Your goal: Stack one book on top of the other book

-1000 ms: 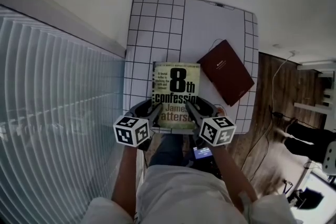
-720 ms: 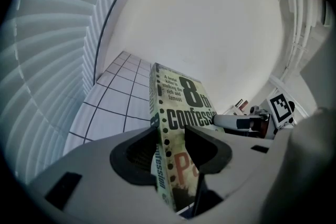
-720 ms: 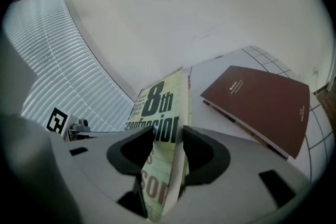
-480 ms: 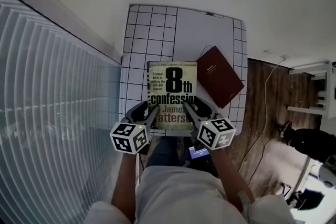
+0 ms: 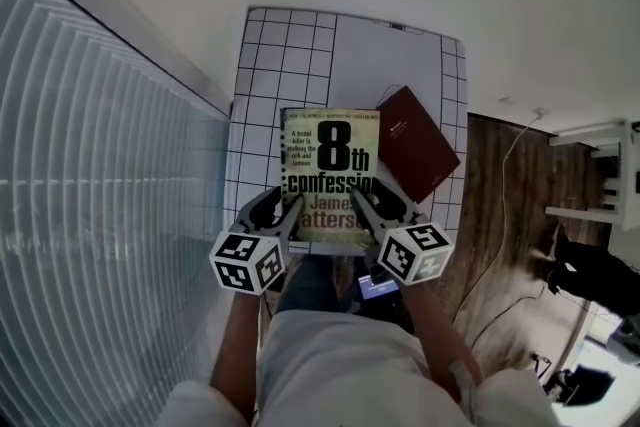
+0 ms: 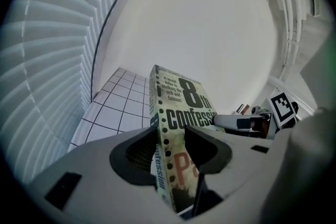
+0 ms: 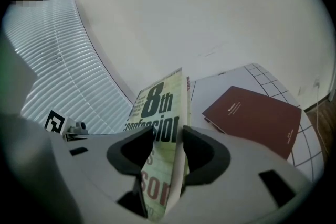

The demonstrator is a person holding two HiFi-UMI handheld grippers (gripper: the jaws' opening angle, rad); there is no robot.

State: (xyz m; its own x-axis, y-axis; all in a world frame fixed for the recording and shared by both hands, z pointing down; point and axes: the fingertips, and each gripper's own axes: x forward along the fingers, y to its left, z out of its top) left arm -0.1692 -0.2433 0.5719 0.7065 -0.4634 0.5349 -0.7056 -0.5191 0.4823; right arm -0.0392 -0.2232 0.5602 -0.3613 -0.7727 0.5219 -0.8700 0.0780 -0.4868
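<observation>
A yellow-green paperback (image 5: 331,173) with bold black title print is held above the white gridded table (image 5: 290,55), lifted clear of it. My left gripper (image 5: 288,211) is shut on the paperback's (image 6: 178,113) near left corner, spine side. My right gripper (image 5: 362,207) is shut on the paperback's (image 7: 160,118) near right corner, its page edge between the jaws. A dark red hardback (image 5: 418,141) lies flat on the table to the right of the paperback, turned at an angle; in the right gripper view the red hardback (image 7: 254,117) lies ahead and to the right.
White slatted blinds (image 5: 90,165) run along the left. The table's right edge borders a wood floor (image 5: 505,215) with a trailing cable (image 5: 510,155). A thin cord lies on the table behind the red book. The person's legs are below the grippers.
Both grippers have risen together with the paperback, which now appears larger and higher over the table. The red hardback has stayed where it was.
</observation>
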